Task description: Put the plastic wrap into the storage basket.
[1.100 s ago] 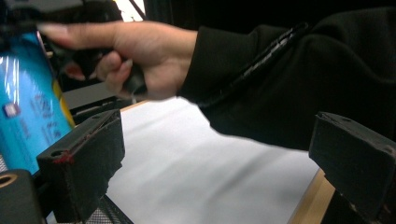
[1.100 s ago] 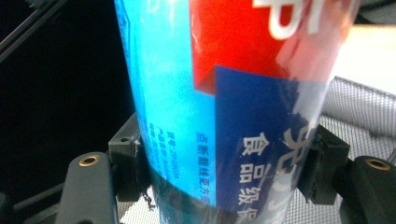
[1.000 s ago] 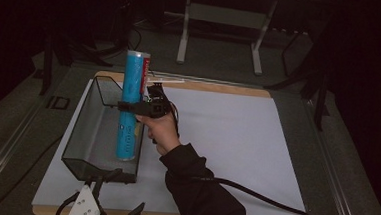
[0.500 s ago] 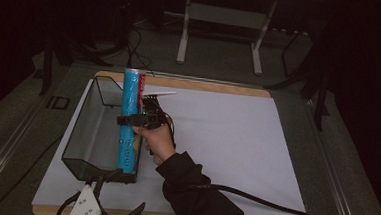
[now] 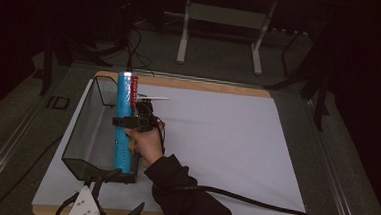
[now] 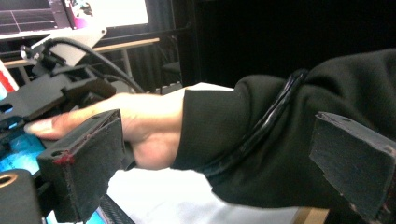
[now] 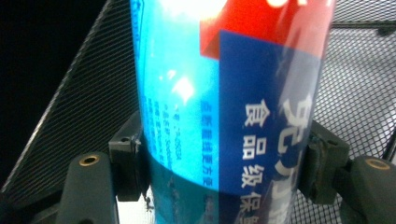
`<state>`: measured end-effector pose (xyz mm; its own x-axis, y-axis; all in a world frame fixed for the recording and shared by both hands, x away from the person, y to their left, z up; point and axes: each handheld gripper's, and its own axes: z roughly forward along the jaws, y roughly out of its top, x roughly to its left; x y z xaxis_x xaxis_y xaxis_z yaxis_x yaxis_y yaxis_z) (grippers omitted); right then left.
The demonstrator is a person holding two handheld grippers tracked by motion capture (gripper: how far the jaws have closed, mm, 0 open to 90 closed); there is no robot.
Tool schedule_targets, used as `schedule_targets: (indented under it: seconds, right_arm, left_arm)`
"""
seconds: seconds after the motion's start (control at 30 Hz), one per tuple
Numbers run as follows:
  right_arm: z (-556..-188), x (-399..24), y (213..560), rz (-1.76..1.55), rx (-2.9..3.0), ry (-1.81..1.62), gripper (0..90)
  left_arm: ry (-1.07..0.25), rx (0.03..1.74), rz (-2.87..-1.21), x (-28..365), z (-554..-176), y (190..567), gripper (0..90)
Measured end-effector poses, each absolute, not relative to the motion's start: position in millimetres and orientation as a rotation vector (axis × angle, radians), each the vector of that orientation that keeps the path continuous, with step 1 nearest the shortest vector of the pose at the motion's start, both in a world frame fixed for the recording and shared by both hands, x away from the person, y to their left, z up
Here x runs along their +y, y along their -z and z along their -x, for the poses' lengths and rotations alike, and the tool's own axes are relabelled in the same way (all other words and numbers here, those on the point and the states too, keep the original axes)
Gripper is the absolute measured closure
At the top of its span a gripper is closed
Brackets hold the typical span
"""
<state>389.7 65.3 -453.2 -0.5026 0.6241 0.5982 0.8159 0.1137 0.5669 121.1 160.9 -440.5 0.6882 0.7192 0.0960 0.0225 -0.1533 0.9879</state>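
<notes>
One basket [image 5: 89, 131], mesh, at left of frame on white mat [image 5: 226, 140]. Blue tube [image 5: 124, 123] upright at basket's right wall, pinched mid-length between right gripper [image 5: 127, 121] jaws. Left gripper [image 5: 90, 206] at bottom edge, lying on mat, jaws spread wide, holding nothing.

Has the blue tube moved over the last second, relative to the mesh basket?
Yes. The blue tube, clamped in the right gripper, has come down toward the mesh basket: its top stood above the basket's far rim, and now it sits about level with it.
</notes>
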Motion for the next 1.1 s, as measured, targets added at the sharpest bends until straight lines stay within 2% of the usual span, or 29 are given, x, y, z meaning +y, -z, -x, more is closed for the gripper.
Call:
schedule_targets:
  seconds: [0.67,1.1]
  right_arm:
    - [-404,80,480,1.671,-2.151,1.249,31.5]
    - [-408,84,477,1.575,-2.332,1.215,27.8]
  left_arm:
    - [-0.68,0.616,-1.622,161,-120,440,4.3]
    - [-0.677,0.616,-1.631,160,-121,441,4.5]
